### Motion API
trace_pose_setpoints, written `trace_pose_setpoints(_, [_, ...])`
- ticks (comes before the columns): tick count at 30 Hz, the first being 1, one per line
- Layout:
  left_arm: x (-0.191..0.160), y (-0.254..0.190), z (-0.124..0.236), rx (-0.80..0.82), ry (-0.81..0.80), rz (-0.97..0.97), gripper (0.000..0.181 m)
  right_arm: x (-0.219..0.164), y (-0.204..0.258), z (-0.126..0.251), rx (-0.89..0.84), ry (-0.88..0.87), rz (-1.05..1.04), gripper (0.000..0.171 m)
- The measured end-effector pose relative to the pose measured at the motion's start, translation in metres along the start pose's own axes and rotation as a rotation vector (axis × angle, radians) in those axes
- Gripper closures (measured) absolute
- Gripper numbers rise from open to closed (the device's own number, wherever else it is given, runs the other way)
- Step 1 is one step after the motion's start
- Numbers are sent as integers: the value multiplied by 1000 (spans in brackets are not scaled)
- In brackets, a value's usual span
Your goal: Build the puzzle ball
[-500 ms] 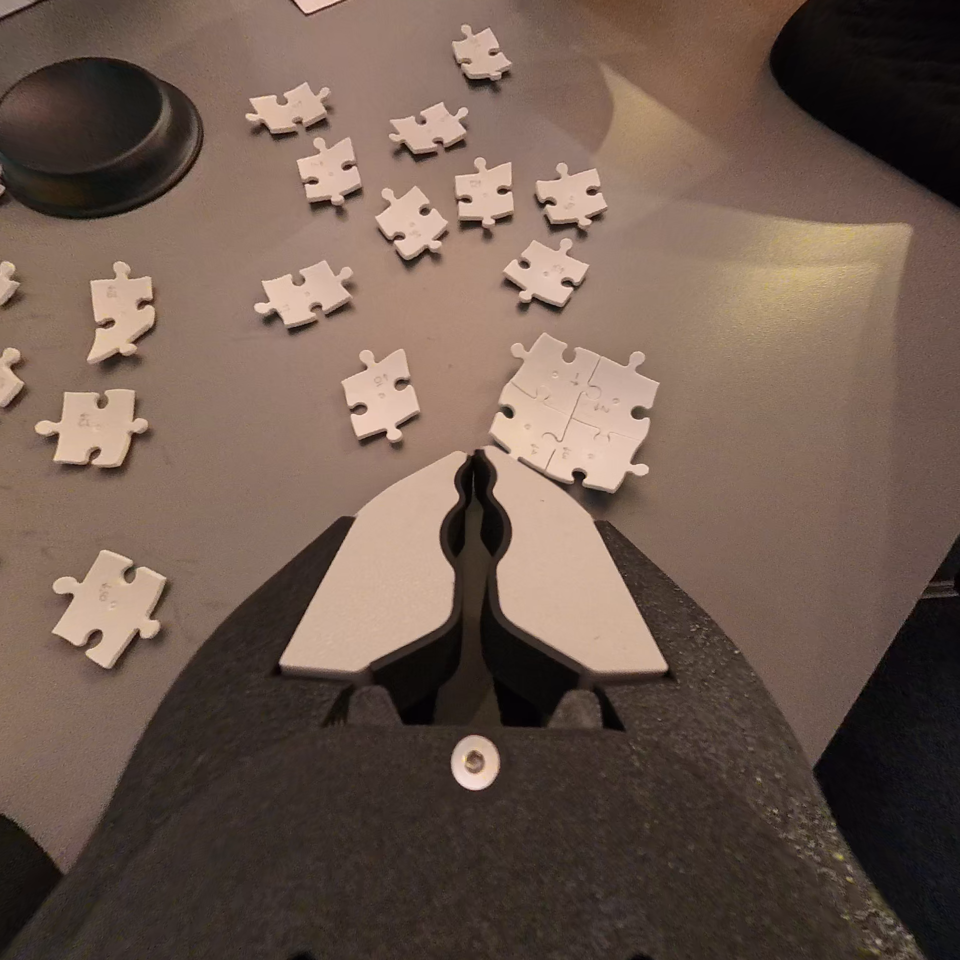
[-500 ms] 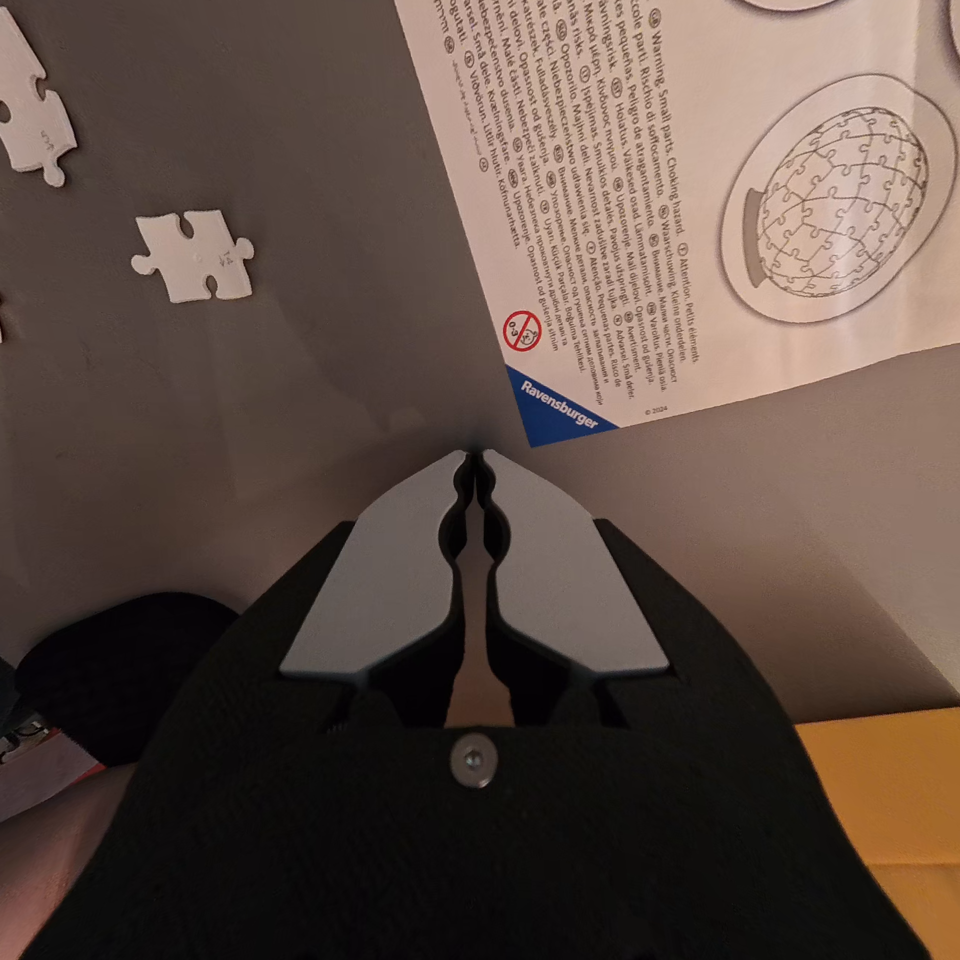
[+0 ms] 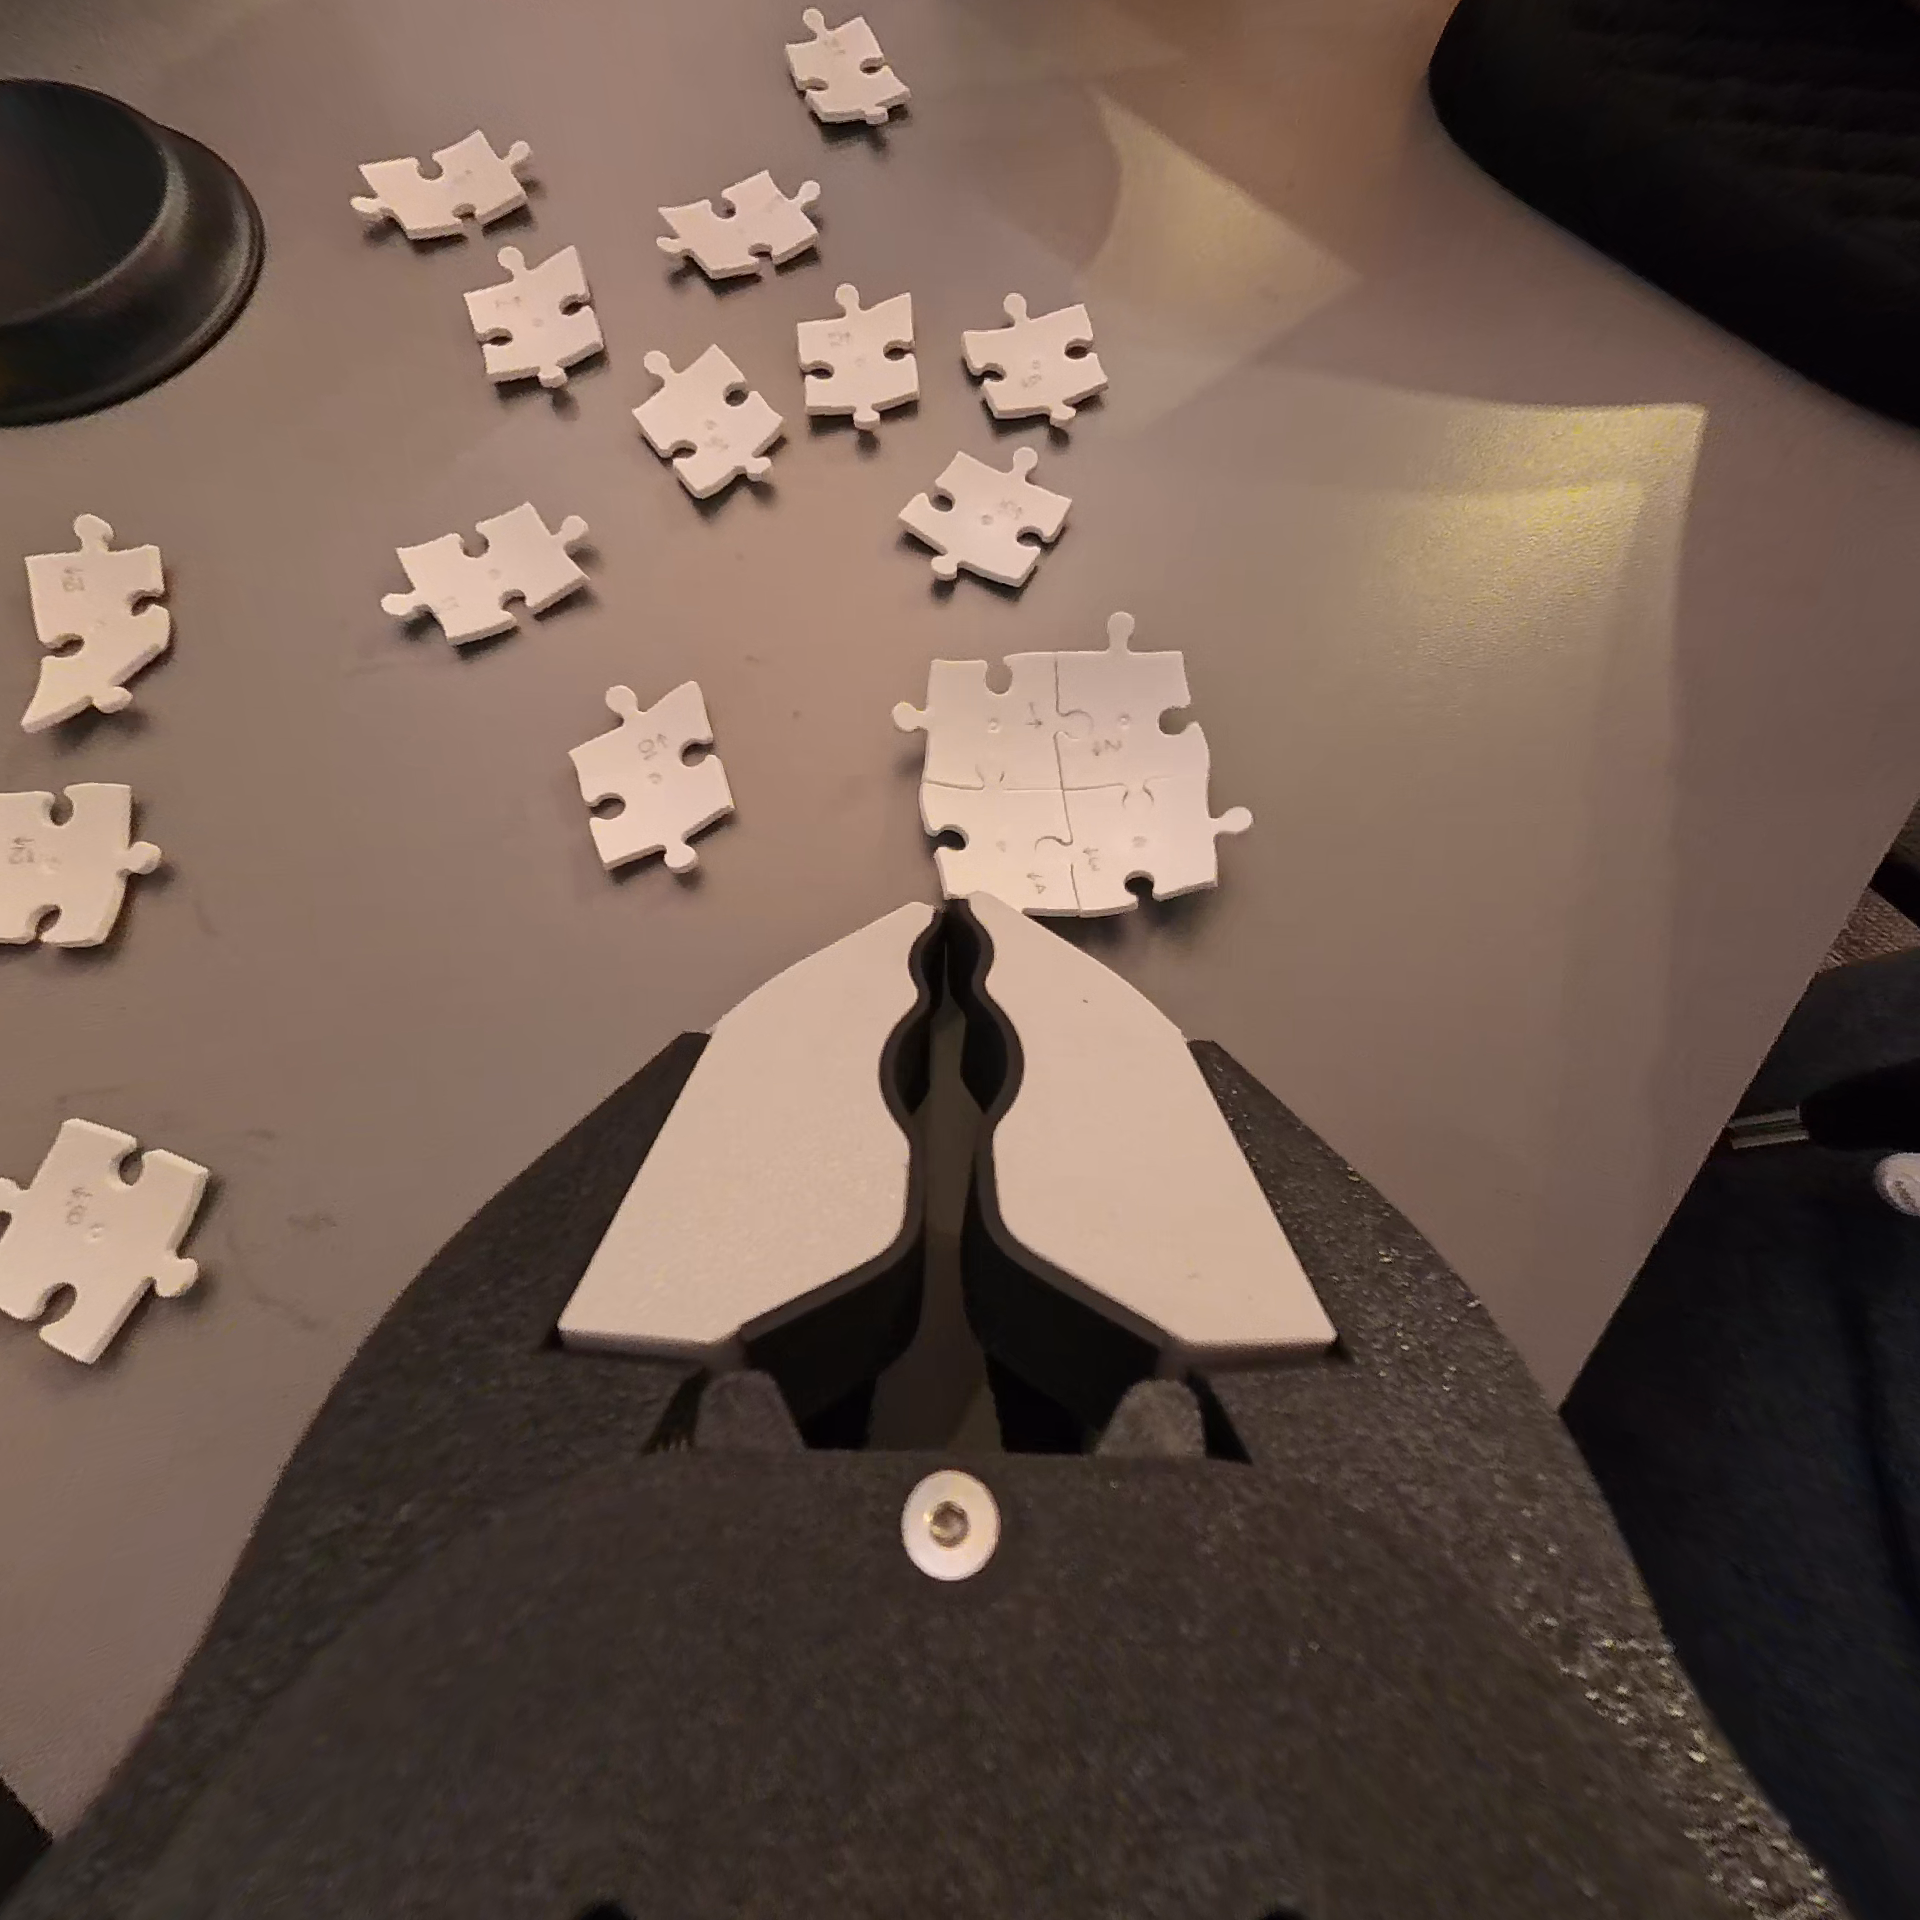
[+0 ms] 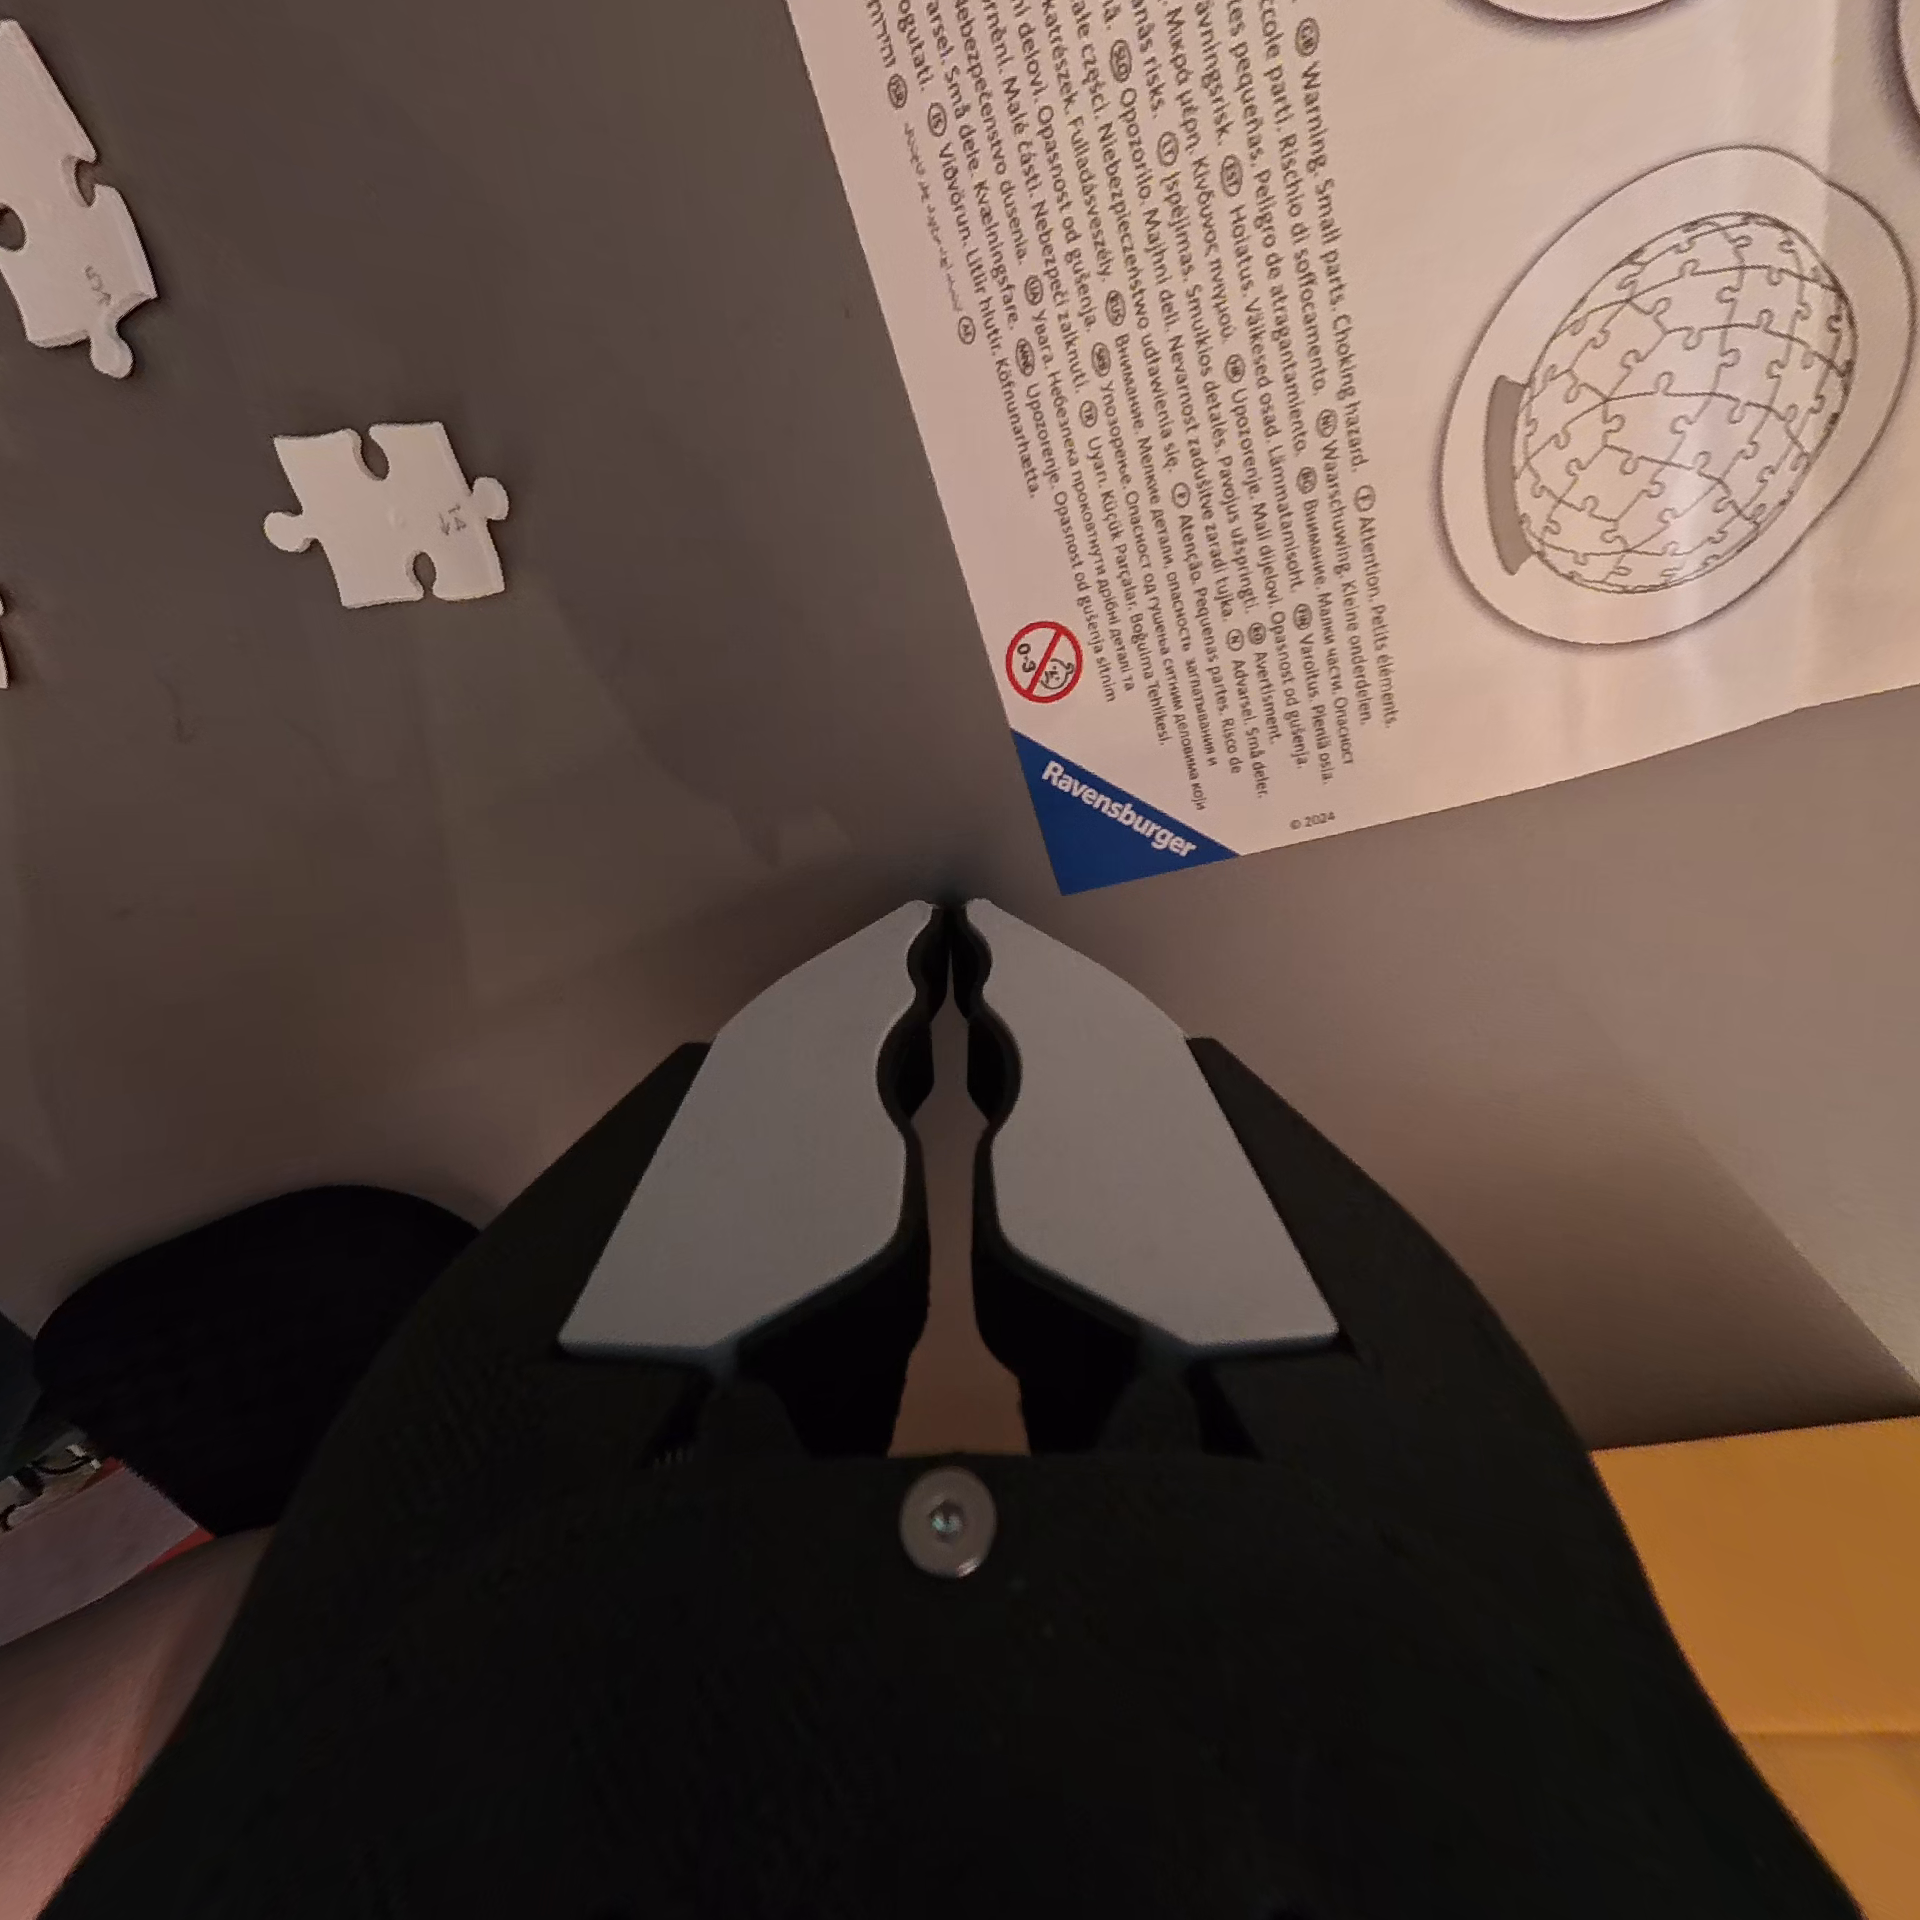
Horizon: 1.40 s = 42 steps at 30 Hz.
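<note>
Several loose white puzzle pieces lie on the grey table (image 3: 312,935). A joined block of white pieces (image 3: 1070,774) lies just beyond my left gripper (image 3: 951,914), which is shut and empty with its tips at the block's near edge. One loose piece (image 3: 652,774) lies to the left of the block. In the right wrist view my right gripper (image 4: 951,914) is shut and empty above bare table, near the blue corner of the instruction sheet (image 4: 1351,416). A loose piece (image 4: 395,514) lies to its far left.
A black round stand (image 3: 94,270) sits at the far left. The table edge runs down the right side of the left wrist view, with dark things (image 3: 1714,156) beyond it. A yellow surface (image 4: 1766,1610) and a black object (image 4: 208,1330) lie near the right gripper. Tip to tip, the grippers are about 35 cm apart. The loose piece (image 3: 652,774) is closer to my left gripper, around 6 cm from its tips; the right tips are 30 cm off.
The joined block has turned a little clockwise and sits squarer ahead of the left gripper. The left gripper has shifted slightly left. The right gripper has not moved.
</note>
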State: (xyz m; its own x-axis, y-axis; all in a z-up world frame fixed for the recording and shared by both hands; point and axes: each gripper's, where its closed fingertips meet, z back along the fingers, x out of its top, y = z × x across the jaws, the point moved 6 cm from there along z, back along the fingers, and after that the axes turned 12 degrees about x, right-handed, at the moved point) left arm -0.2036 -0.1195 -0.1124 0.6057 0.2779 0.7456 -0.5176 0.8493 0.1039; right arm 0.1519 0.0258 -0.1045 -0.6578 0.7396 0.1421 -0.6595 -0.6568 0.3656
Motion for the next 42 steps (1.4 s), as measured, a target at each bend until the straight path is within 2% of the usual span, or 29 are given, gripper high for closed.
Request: trace_pose_setpoints(42, [-2,-20,7,-66,-1,-15,181,0,-1,0,12,-6,-7,169])
